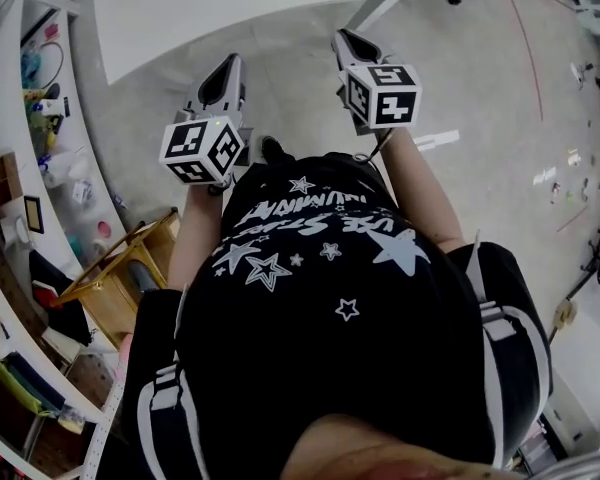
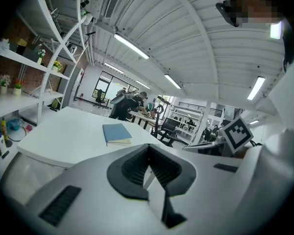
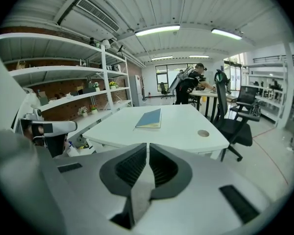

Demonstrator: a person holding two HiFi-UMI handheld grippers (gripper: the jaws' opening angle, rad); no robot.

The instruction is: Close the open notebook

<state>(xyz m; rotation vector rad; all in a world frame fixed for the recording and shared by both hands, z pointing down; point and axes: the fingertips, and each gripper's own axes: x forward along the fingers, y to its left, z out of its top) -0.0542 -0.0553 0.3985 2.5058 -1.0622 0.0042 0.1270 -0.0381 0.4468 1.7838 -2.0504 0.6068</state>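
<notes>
Notebook: the blue-covered notebook (image 3: 150, 118) lies flat on the white bench (image 3: 186, 126) with its cover over the pages, so it looks already closed. Nothing is on it or touching it.
Spot on bench: it sits toward the far middle, well apart from the round cable hole (image 3: 203, 133) near the right edge.
My left jaws: the left gripper (image 2: 148, 146) has its jaws together with nothing between them, just the bench beyond.
My right jaws: the right gripper (image 3: 147, 145) has its jaws together at the tips and is empty too.
Where I am: both grippers are tucked in front of my chest, off the bench edge and over bare floor (image 1: 480, 38). The notebook is well apart from both.
Why held so: my guess is there is nothing left to grip or push, so this is a rest pose, not an approach.
Aim: both gripper views look across the bench top toward the notebook, and neither tips down onto it.
Progress: I judge it done, since the cover is shut. Whether it sits fully flat at the spine is too small to tell.
Next: probably nothing. If the cover had sprung up, a light press with closed jaws would do.
Risk: low, only knocking the bench edge if I step in.
Around: shelves (image 3: 63, 72) stand on my left, an office chair (image 3: 235, 126) is at the bench's right, and a person (image 3: 188, 84) is bent over a far desk.
</notes>
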